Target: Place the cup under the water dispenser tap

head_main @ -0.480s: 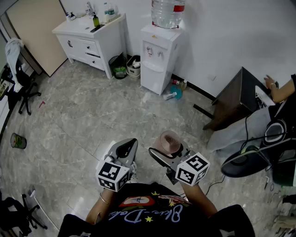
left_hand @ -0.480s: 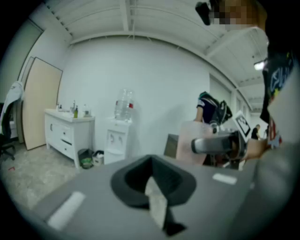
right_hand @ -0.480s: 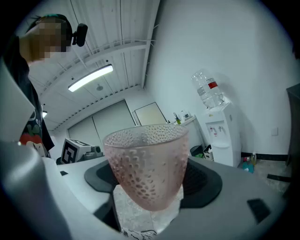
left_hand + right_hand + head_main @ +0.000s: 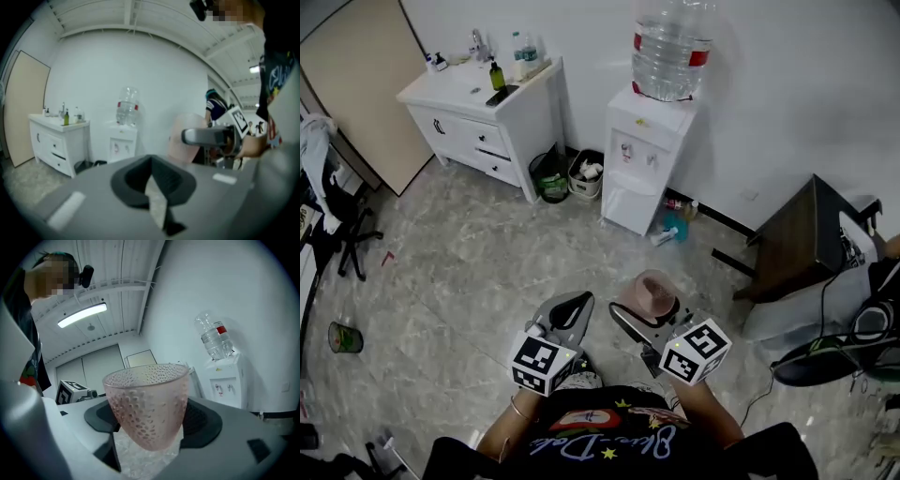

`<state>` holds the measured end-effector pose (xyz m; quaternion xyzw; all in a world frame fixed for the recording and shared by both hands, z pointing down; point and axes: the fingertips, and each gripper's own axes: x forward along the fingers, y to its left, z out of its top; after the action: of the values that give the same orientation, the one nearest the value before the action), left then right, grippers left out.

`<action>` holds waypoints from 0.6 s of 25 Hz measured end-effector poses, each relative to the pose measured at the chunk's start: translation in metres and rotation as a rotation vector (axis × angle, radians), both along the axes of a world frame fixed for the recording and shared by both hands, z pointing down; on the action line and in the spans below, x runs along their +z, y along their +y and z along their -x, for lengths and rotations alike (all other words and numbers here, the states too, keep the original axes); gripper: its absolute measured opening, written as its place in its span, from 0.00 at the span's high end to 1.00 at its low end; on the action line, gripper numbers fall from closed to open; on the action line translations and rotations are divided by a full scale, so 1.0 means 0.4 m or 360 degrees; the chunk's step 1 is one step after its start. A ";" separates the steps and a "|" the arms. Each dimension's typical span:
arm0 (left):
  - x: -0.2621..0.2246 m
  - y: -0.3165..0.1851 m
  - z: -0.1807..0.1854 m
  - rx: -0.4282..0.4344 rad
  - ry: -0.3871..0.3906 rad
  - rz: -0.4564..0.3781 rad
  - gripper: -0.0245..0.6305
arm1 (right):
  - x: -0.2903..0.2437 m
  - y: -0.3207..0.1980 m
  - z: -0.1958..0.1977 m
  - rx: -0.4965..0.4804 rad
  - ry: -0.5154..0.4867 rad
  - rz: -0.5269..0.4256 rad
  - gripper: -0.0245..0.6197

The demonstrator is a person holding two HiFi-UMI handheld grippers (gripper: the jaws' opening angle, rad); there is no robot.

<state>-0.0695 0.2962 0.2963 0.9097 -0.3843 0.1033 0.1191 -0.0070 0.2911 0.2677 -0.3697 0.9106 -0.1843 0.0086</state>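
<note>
Pink dimpled glass fills the right gripper (image 4: pixel 649 315): the cup (image 4: pixel 654 289) stands upright between its jaws, which are spread wide with a dark pad pressed against each side of the cup's lower wall. In the right gripper view the cup's rim is open and nothing can be seen inside it. At about 9 o'clock from it, just beside, the left gripper (image 4: pixel 573 306) has its jaws together with nothing between them. Both are held out level over the grey marbled floor (image 4: pixel 469 272), in front of the person's dark printed shirt (image 4: pixel 600 436).

Well apart from the cup, at 12 o'clock, stands the white water dispenser (image 4: pixel 645 155) against the wall, a clear water bottle (image 4: pixel 672 47) with a red label upended on top and two taps on its front. At 10 o'clock from the cup a white vanity cabinet (image 4: pixel 483 122) carries small bottles, with two bins (image 4: pixel 549 176) between it and the dispenser. At 2 o'clock sits a dark table (image 4: pixel 802 239).
</note>
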 end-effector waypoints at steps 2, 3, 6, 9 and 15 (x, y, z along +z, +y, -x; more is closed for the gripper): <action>0.004 -0.083 0.034 0.0028 -0.0001 0.0002 0.96 | 0.006 -0.075 0.027 0.0052 0.0034 -0.0010 0.36; 0.010 -0.121 0.045 0.0033 0.0009 0.0007 0.96 | 0.016 -0.108 0.034 0.0078 0.0045 0.0005 0.36; 0.049 -0.216 0.053 0.0062 0.0043 0.0057 0.96 | 0.067 -0.189 0.040 0.0147 0.0067 0.0081 0.36; 0.087 -0.330 0.031 0.0121 0.0039 0.0096 0.96 | 0.114 -0.299 0.026 0.0204 0.0091 0.0130 0.36; 0.144 -0.612 0.027 0.0189 -0.0028 0.0110 0.96 | 0.228 -0.624 0.005 0.0267 0.0107 0.0138 0.36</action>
<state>-0.0805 0.0512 0.3538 0.9252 -0.3270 0.1314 0.1407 -0.0089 0.0414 0.3587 -0.4505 0.8675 -0.2098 -0.0226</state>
